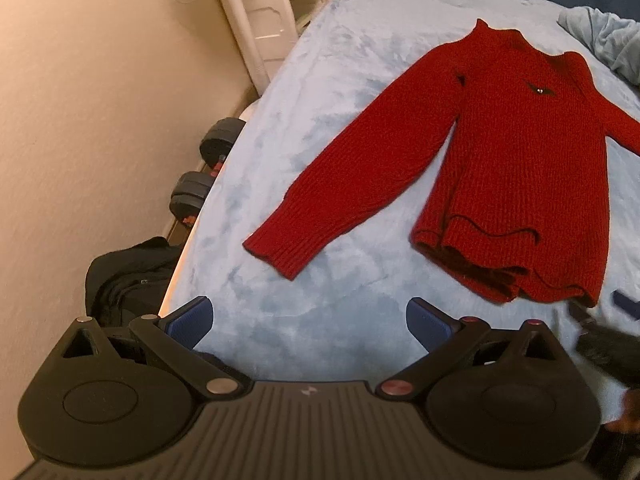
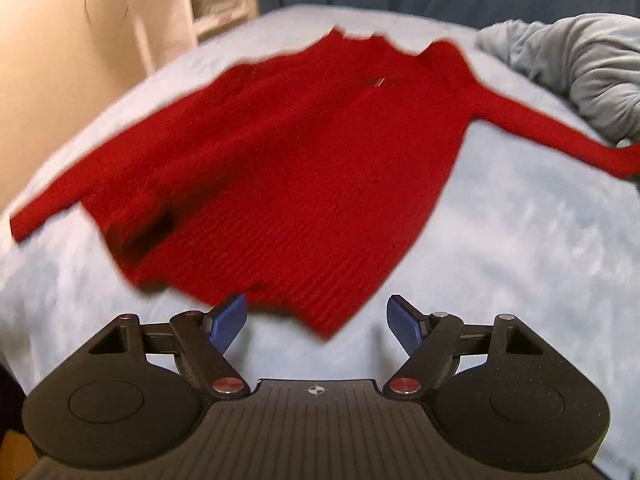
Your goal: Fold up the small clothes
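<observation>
While the red sweater point(image 1: 520, 168) lies flat on the blue bed point(image 1: 320, 120), sleeves spread, both the left hand-held gripper point(image 1: 310, 322) and right hand-held gripper point(image 2: 316, 322) hover near its hem, jaws apart, empty.

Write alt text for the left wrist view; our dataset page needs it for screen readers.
A red knitted sweater lies flat, sleeves spread, on a pale blue fleece bedspread. The open left gripper hovers short of it, holding nothing.
</observation>
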`<state>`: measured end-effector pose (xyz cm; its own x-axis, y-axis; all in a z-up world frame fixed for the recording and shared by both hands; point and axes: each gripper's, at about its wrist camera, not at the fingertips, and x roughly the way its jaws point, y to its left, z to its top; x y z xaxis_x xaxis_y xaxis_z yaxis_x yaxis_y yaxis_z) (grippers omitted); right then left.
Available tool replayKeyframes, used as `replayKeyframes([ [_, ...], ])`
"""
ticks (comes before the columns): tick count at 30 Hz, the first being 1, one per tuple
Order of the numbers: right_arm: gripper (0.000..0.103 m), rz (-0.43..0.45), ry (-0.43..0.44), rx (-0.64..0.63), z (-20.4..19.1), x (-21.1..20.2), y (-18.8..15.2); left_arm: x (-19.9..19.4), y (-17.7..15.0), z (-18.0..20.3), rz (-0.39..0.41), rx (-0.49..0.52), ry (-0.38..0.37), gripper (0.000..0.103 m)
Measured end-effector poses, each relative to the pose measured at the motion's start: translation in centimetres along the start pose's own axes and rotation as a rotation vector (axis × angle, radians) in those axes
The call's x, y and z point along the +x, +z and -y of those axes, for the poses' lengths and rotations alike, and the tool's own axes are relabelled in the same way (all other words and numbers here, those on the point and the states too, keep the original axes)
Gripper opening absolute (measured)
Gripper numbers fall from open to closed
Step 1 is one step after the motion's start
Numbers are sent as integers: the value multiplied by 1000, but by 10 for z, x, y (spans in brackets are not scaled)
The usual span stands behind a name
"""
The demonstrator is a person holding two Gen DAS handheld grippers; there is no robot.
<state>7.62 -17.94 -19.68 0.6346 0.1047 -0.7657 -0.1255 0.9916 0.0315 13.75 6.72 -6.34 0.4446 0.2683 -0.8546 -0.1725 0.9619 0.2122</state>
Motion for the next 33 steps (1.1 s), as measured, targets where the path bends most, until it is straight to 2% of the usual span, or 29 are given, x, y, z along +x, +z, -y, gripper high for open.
replayKeyframes([
  [2, 78, 20, -53, 54, 8, 0, 3, -4, -3, -4, 2, -4, -1, 103],
  [4, 78, 27, -25, 156, 23, -4, 8, -6, -6, -7, 10, -3, 9, 103],
  [6, 78, 38, -30, 204, 31, -9, 5, -5, -8, -10, 6, -12, 15, 103],
  [10, 79, 19, -37, 176, 37, 0, 4, 5, -7, -10, -32, -34, -8, 103],
  [13, 77, 28, -37, 170, 40, 6, 1, 16, -6, -7, -26, -13, -14, 103],
  [15, 8, 33, -6, 128, 42, 9, 1, 31, -2, -6, -6, 13, -23, 103],
  [17, 7, 81, -66, 78, 49, -1, 10, 54, 10, -6, 9, 46, -39, 103],
  [20, 7, 175, -218, 49, 91, -28, 33, 97, 35, 2, -17, 114, -58, 103],
  [22, 6, 194, -285, 59, 128, -39, 49, 128, 52, 14, -38, 178, -82, 103],
  [25, 6, 183, -342, 27, 151, -39, 64, 179, 77, 37, -72, 268, -50, 103],
  [27, 6, 160, -338, 55, 156, -34, 68, 203, 91, 41, -74, 257, -63, 91],
  [28, 6, 141, -331, 68, 156, -31, 68, 203, 101, 36, -59, 205, -95, 55],
  [29, 6, 129, -325, 76, 157, -27, 67, 201, 112, 31, -43, 182, -84, 25],
  [30, 7, 120, -323, 78, 156, -23, 65, 199, 124, 27, -21, 174, -50, 24],
  [33, 7, 92, -341, 82, 152, -13, 58, 192, 175, -11, 110, 97, 88, 23],
])
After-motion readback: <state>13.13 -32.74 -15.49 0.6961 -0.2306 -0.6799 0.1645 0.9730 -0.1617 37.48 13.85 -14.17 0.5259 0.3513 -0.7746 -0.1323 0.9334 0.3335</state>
